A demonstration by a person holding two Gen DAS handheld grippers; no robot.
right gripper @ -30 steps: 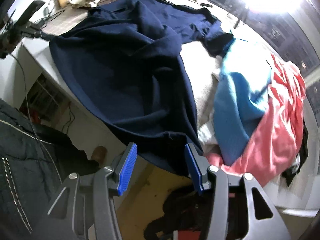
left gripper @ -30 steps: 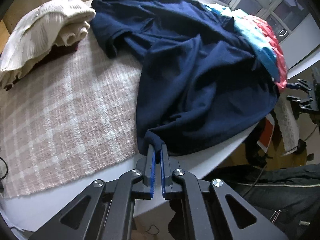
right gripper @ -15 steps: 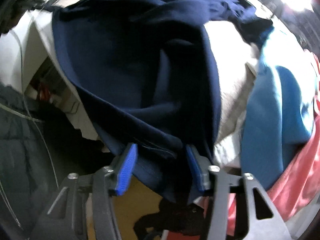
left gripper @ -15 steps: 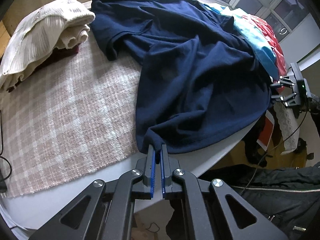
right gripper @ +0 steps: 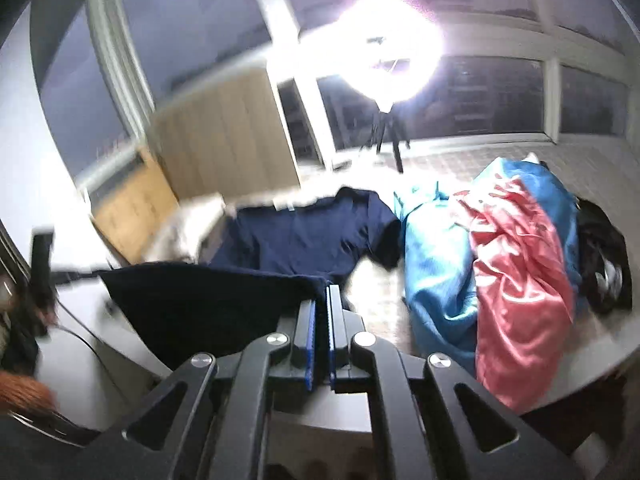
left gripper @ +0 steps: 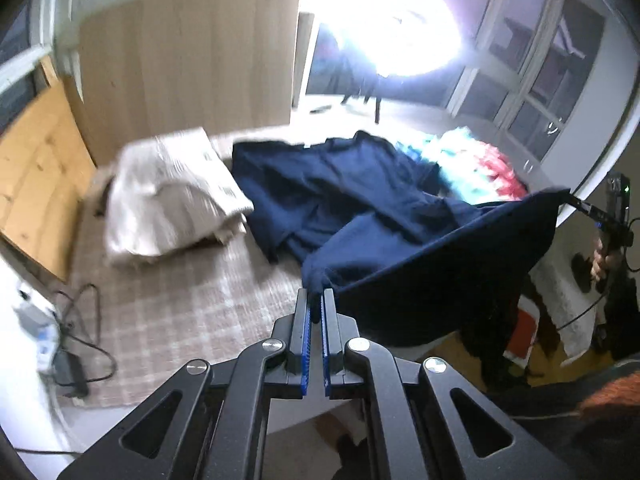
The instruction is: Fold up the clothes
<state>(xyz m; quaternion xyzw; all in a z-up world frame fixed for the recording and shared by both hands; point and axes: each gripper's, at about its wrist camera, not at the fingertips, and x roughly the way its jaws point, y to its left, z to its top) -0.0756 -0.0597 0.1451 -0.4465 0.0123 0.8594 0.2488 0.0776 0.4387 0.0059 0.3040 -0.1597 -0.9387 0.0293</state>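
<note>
A navy T-shirt (left gripper: 360, 208) lies partly on the table, its hem lifted and stretched between both grippers. My left gripper (left gripper: 316, 300) is shut on one hem corner. In the left wrist view the other hem corner rises to the right gripper (left gripper: 576, 203) at the far right. In the right wrist view my right gripper (right gripper: 322, 296) is shut on its corner of the navy T-shirt (right gripper: 304, 240), and the hem runs left as a taut dark edge. The shirt's collar end rests flat on the table farther back.
A folded cream garment (left gripper: 172, 196) sits on the pink checked cloth (left gripper: 168, 308) to the left. A blue and pink clothes pile (right gripper: 500, 248) lies right of the shirt. A bright ring light (right gripper: 392, 48) on a tripod stands behind. Cables (left gripper: 80, 344) lie at the left edge.
The right gripper has shut on the shirt's hem. Both grippers have risen, lifting the hem off the table edge and pulling it taut between them. Both views now tilt up toward the room.
</note>
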